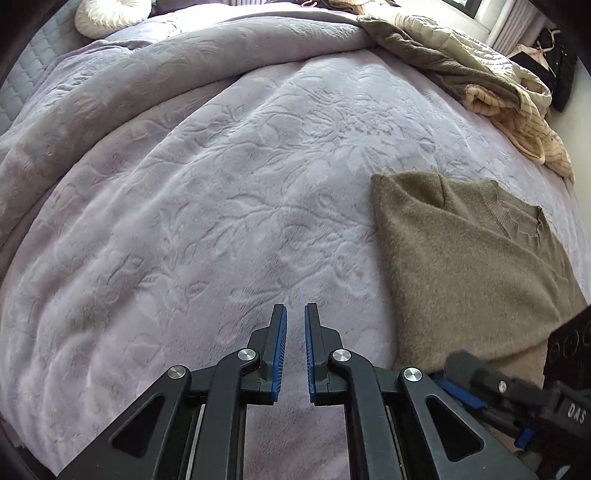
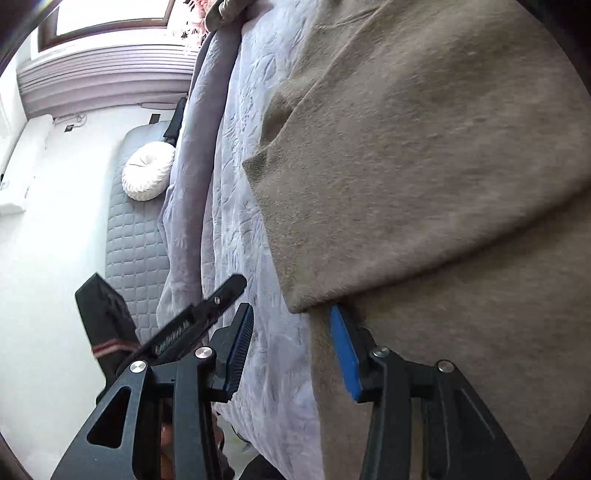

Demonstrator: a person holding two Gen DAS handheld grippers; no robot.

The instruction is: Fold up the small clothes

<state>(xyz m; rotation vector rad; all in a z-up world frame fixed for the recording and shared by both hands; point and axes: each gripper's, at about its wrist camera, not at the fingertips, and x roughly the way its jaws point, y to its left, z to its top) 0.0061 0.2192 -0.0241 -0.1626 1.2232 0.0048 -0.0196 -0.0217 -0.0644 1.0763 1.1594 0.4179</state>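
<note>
A taupe knit sweater (image 1: 469, 266) lies partly folded on the lilac bedspread (image 1: 221, 184), at the right in the left wrist view; it fills the right half of the right wrist view (image 2: 424, 166). My left gripper (image 1: 295, 314) hovers over bare bedspread left of the sweater, jaws a narrow gap apart with nothing between them. My right gripper (image 2: 291, 314) is open at the sweater's near edge; its right finger (image 2: 345, 354) is tucked under a folded flap, its left finger (image 2: 240, 343) is over the bedspread. It also shows in the left wrist view (image 1: 480, 384).
A rumpled beige and brown quilt (image 1: 480, 85) lies at the far right of the bed. A grey blanket fold (image 1: 110, 92) runs along the far left. A round white cushion (image 1: 107, 14) sits by the quilted headboard (image 2: 136, 240).
</note>
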